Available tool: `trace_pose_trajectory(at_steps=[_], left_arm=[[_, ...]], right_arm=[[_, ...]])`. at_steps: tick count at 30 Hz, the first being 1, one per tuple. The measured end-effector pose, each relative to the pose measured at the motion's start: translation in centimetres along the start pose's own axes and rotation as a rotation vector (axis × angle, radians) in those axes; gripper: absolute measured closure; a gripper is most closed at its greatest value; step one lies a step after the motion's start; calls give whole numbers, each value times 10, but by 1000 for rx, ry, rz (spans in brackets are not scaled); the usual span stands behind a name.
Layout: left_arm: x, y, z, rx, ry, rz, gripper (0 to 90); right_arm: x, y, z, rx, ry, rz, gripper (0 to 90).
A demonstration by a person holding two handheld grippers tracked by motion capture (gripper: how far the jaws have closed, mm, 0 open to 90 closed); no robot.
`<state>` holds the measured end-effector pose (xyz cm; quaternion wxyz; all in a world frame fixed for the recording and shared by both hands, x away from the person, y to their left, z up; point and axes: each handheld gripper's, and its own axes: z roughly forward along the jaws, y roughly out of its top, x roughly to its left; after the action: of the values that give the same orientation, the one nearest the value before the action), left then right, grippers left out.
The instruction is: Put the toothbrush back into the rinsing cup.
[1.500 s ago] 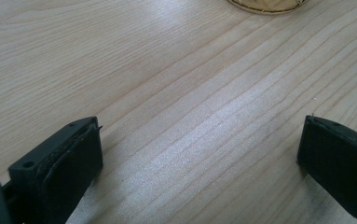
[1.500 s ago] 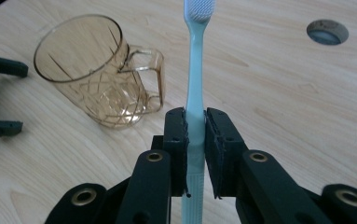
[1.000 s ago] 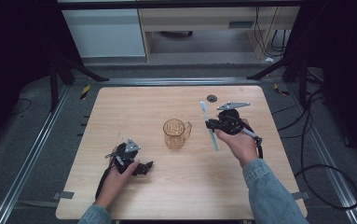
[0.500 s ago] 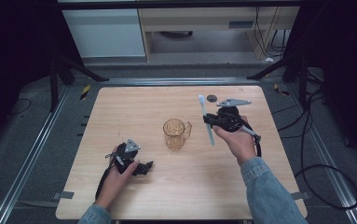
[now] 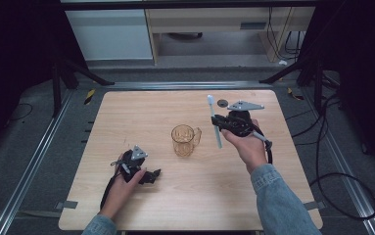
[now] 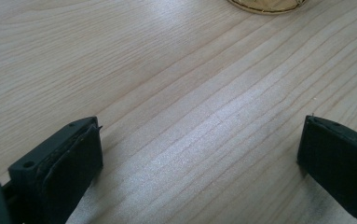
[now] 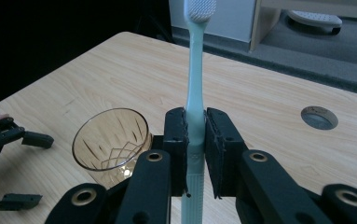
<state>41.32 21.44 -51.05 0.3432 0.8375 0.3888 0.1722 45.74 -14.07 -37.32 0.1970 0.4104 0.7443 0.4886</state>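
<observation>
My right gripper [image 5: 218, 121] is shut on a pale blue toothbrush [image 5: 214, 121] and holds it above the table, right of the amber glass mug [image 5: 184, 140]. In the right gripper view the toothbrush [image 7: 195, 88] stands upright between the pads, white bristle head at the top, with the mug [image 7: 109, 144] below and to the left. My left gripper [image 5: 153, 175] rests on the table near the front left, jaws open. The left gripper view has both fingers [image 6: 69, 161] wide apart over bare wood, with the mug's base [image 6: 264, 4] at the top edge.
The wooden table [image 5: 141, 112] has a round grey hole cover [image 5: 222, 103] near its far right side, also seen as the hole cover [image 7: 319, 117]. A white cabinet [image 5: 109, 32] and shelf stand beyond the table. Cables trail on the floor at right.
The right hand has lifted the toothbrush a little away from me and tilted it more upright. The left hand and its gripper have stayed put.
</observation>
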Motion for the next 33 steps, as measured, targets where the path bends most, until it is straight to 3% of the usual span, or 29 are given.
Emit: trace_pose_trajectory(at_steps=[33], left_arm=[[0,0,0,0,0,0,0]], right_arm=[[4,3,4,-127,1,-3,791]])
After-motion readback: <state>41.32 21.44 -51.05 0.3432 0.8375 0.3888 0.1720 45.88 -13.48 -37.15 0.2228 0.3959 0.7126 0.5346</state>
